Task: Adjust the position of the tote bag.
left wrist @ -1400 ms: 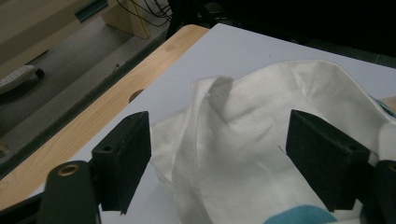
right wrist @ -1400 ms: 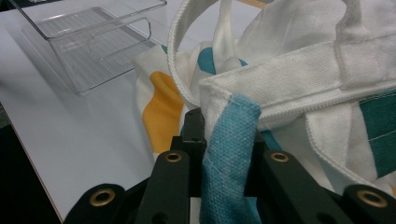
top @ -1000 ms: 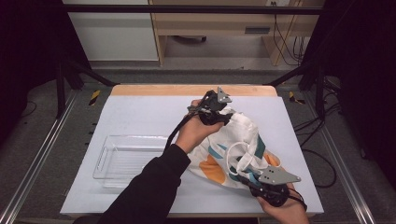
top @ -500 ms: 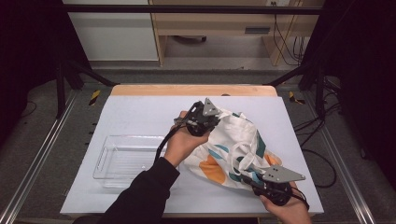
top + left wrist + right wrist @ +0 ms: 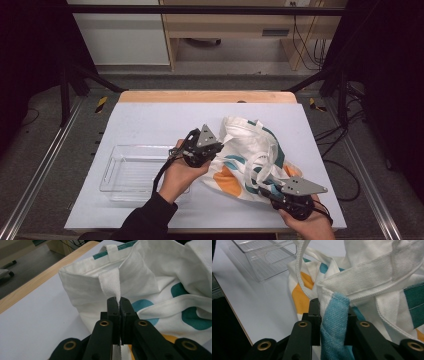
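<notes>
1. High view: a white tote bag with teal and orange patches lies crumpled on the right half of the pale surface. The left tool sits at the bag's left edge, held in the person's left hand. The right tool is at the bag's near right corner, by the front edge of the surface, with the right hand behind it. A clear plastic tray rests on the left part of the surface, just beside the left hand.

2. Left gripper view: the left tool is clamped tight on a white webbing strap that rises from between its jaws to the bag's rim. The bag stands up behind the tool, its mouth partly open.

3. Right gripper view: the right tool pinches a bunched fold of teal fabric at the bag's hem, and its jaws have just been easing apart a little with the fabric between them. A second white strap crosses above the tool. The tray lies at the upper left, apart from the bag.
</notes>
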